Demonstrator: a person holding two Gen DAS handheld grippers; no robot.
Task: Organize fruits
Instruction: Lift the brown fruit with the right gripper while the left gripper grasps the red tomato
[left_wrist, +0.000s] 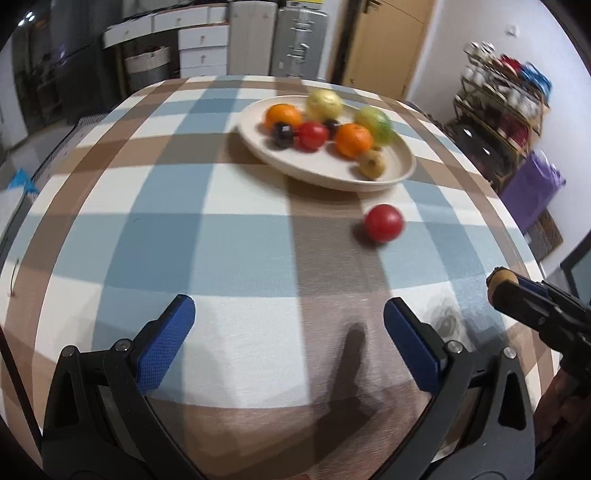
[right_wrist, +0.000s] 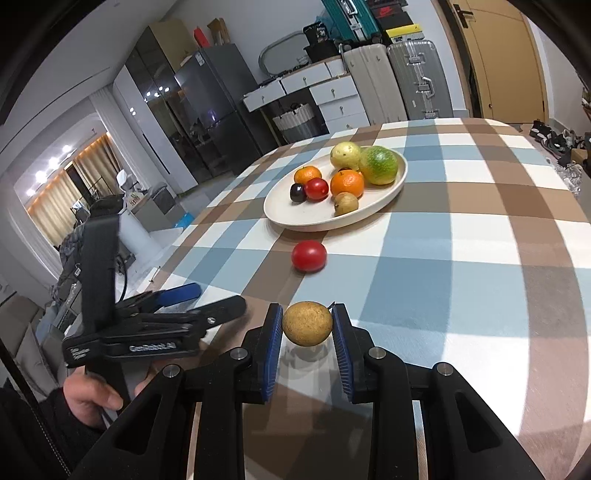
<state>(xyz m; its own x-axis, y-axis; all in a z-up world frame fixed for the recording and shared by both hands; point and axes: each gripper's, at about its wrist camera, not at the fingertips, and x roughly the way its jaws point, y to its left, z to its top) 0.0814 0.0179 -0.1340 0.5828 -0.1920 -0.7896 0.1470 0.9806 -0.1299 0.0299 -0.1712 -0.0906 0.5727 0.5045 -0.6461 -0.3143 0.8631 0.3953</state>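
A cream plate (left_wrist: 400, 168) (right_wrist: 284, 218) on the checked tablecloth holds several fruits: two oranges (right_wrist: 347, 183), a red tomato (right_wrist: 316, 188), a dark plum (right_wrist: 297, 192), a yellow pear (right_wrist: 344, 155), a green fruit (right_wrist: 378, 165) and a small brown fruit (right_wrist: 346, 203). A loose red tomato (left_wrist: 383, 223) (right_wrist: 308, 255) lies on the cloth in front of the plate. My right gripper (right_wrist: 307, 325) is shut on a brown round fruit (right_wrist: 307, 324) (left_wrist: 500, 279), held above the near table. My left gripper (left_wrist: 289, 317) is open and empty, low over the near table.
The table's left edge (right_wrist: 192, 240) drops to the floor. Suitcases (right_wrist: 406, 81) and white drawers (right_wrist: 332, 96) stand behind the table. A shelf rack (left_wrist: 506, 110) stands at the right of the table.
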